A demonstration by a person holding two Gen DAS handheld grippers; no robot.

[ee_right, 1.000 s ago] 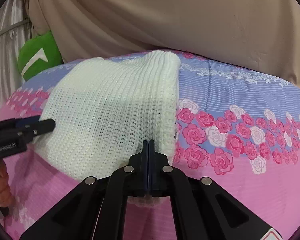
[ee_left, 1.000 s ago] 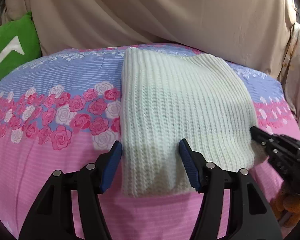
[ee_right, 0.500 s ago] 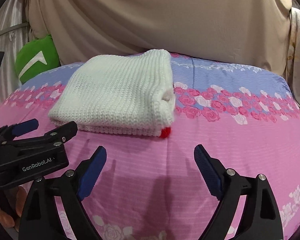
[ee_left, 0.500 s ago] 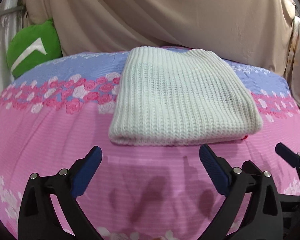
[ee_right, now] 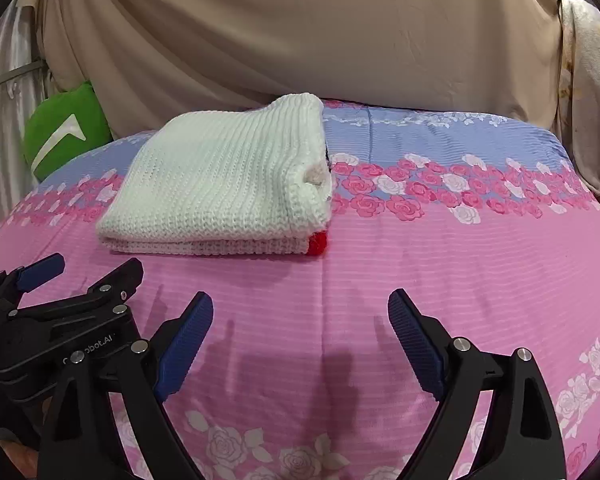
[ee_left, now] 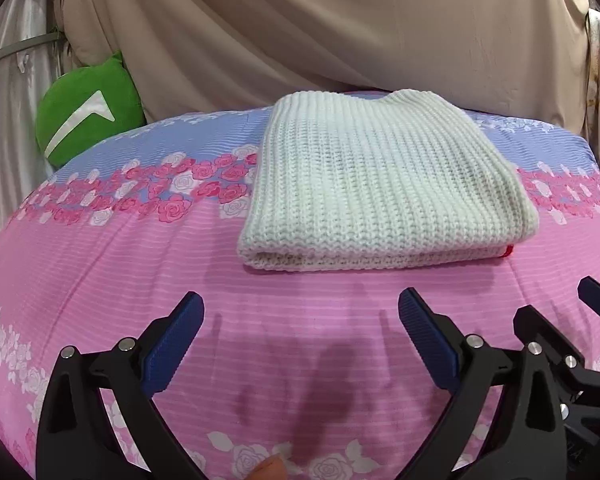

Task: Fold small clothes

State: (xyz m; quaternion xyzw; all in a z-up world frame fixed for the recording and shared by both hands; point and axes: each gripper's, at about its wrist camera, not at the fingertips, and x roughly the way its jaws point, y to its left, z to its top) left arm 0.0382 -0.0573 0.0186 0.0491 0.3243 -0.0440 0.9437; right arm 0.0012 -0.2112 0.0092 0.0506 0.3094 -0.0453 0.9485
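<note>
A folded white ribbed knit garment (ee_left: 380, 188) is laid flat on the bed (ee_right: 440, 264), on a pink rose-printed sheet; a red patch shows at its near corner. A green cushion (ee_left: 86, 114) is seen behind-left against beige drapery (ee_right: 300, 32). The left gripper (ee_left: 300, 344) and right gripper (ee_right: 300, 340) are held near, fingers apart, nothing gripped.

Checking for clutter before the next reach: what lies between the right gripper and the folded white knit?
Only bare pink bedsheet lies between the right gripper and the folded white knit, as the right wrist view shows.
</note>
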